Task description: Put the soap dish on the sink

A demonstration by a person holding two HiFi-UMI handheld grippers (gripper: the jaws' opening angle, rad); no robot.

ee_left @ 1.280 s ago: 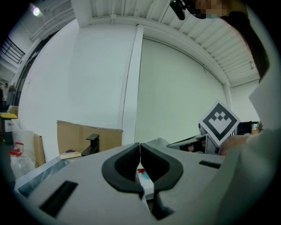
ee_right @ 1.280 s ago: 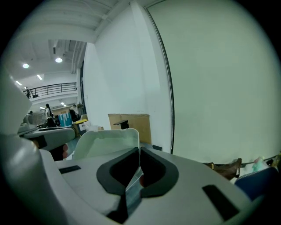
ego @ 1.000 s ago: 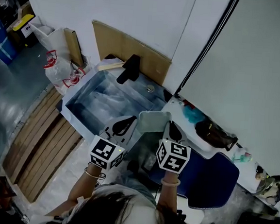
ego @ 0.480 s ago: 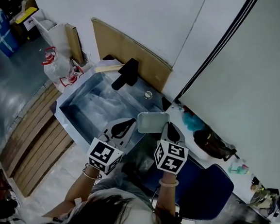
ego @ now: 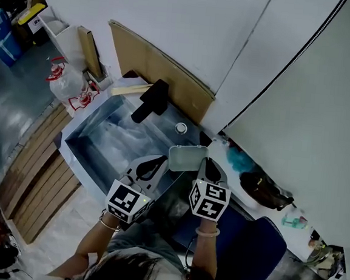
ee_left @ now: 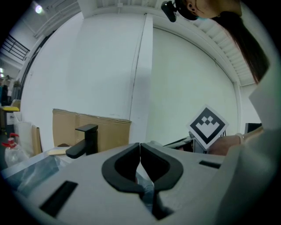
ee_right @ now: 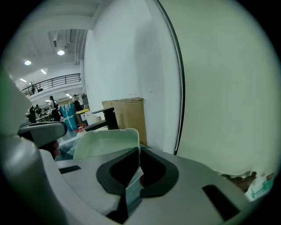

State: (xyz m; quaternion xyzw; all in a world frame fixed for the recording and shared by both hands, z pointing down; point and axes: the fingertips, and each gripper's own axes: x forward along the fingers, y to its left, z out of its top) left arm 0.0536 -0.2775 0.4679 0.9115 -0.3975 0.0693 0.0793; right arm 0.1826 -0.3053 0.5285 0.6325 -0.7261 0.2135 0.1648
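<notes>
Your right claw pinches the soap dish by its edge over a corner of the sink. Your left claw, closed and empty, hovers beside. Cardboard leans behind.

You've got one pale green soap dish, one sink, one black faucet, one cardboard sheet, one blue chair, and two grippers: the left gripper and the right gripper.
</notes>
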